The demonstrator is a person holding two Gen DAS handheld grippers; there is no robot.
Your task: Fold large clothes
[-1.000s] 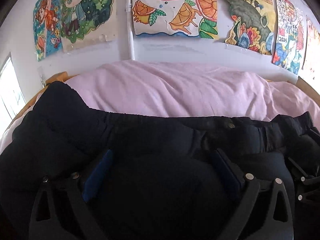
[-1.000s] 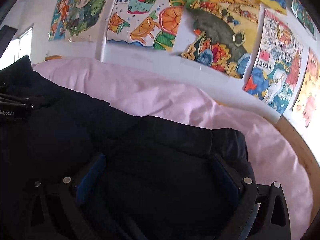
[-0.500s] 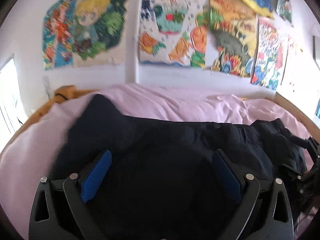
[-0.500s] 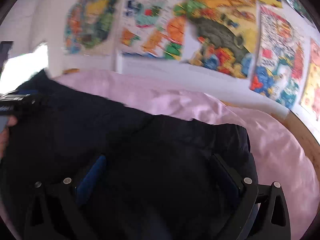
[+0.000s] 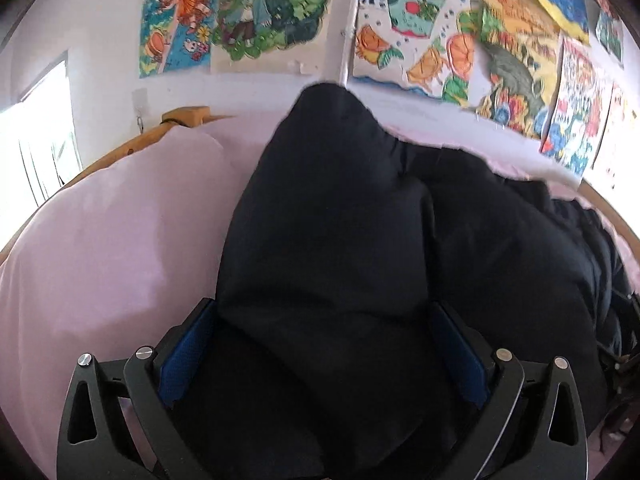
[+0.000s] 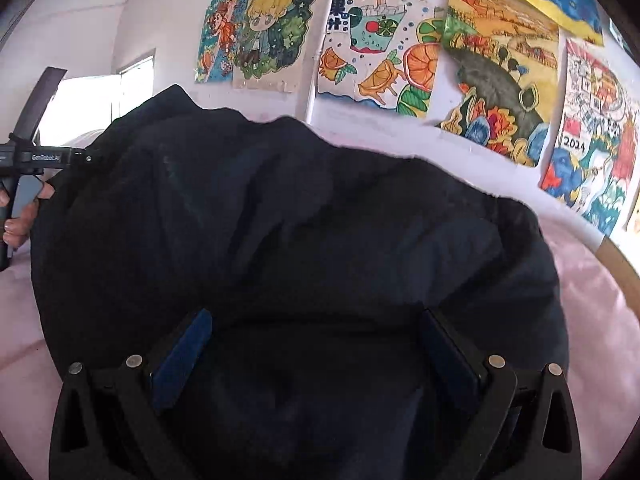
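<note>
A large black garment (image 5: 360, 240) lies bunched on a pink bedsheet (image 5: 112, 248). It also fills the right wrist view (image 6: 304, 232). My left gripper (image 5: 324, 344) has its jaws wide apart with the black cloth heaped between the blue pads (image 5: 188, 352). My right gripper (image 6: 316, 348) is likewise spread wide, with cloth lying between its fingers (image 6: 180, 356). In the right wrist view the left gripper's body and the hand that holds it (image 6: 24, 184) show at the garment's left edge. Neither pair of pads presses the cloth.
A wooden bed frame (image 5: 176, 120) rims the mattress. The white wall behind carries several colourful drawings (image 6: 380, 60). A bright window (image 5: 36, 152) is at the left. Bare pink sheet lies left of the garment and at the right (image 6: 600, 320).
The garment has been lifted and pushed up: it lay flat and wide, and now rises in a hump before both cameras. Both grippers have tilted and moved inward. Jaws stay wide.
</note>
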